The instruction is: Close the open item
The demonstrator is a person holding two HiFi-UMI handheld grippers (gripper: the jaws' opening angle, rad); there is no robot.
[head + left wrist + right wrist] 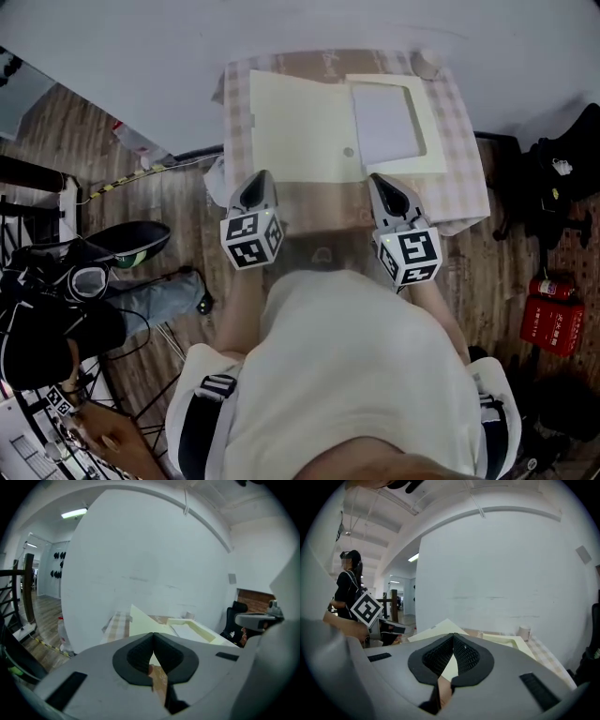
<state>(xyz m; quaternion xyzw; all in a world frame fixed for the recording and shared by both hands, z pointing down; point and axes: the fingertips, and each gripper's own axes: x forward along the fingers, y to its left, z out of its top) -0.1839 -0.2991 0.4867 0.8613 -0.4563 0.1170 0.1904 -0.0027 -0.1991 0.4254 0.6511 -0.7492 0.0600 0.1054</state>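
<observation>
A cream box lies open on the checked table (466,178). Its flat lid (300,127) is spread to the left and its tray (396,124), with a white inset, is on the right. My left gripper (259,180) is shut and empty, its tip just short of the lid's near edge. My right gripper (382,182) is also shut and empty, near the tray's front corner. In the left gripper view the shut left gripper (153,634) points over the lid (140,622) and the tray (197,632). In the right gripper view the right gripper (453,635) faces the lid (440,629) and the tray (512,644).
A small pale cup (427,64) stands at the table's far right corner by the white wall. A black chair (562,178) and a red canister (551,319) are on the floor to the right. Cables and gear lie at the left (84,272). A person (349,588) stands at the left.
</observation>
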